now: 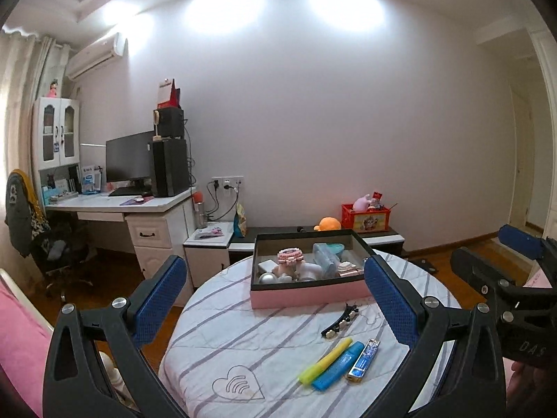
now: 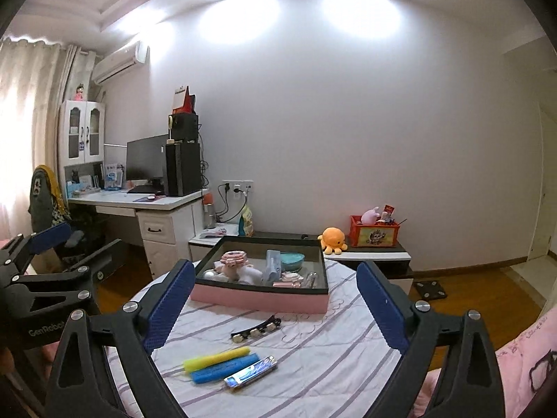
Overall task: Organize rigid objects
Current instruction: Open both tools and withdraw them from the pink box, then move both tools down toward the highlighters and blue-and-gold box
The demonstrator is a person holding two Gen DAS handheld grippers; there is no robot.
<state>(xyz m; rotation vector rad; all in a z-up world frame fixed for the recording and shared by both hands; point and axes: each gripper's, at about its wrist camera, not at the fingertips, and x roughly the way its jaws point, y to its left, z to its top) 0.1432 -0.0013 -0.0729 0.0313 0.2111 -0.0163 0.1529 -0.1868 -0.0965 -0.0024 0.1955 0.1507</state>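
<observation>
Bare table (image 1: 222, 341) lies open at 9 o'clock. The pink box (image 1: 310, 294) blocks 12 o'clock. The hair clip (image 1: 340, 319), yellow pen (image 1: 325, 360), blue pen (image 1: 337, 365) and nail clipper (image 1: 362, 360) crowd 4 o'clock.

- The room is bright enough, lit mainly from above: ceiling lights throw blown-out white patches on the upper wall (image 1: 313, 104).
- In the right wrist view, daylight glows pink-white through the curtain (image 2: 21, 132) at the left.
- Both views bend strongly at the edges, with black corners.
- Shadows on the table (image 2: 313, 365) are soft and weak.
- The middle is fairly sharp; small things in the box (image 1: 310, 296) are hard to read.
</observation>
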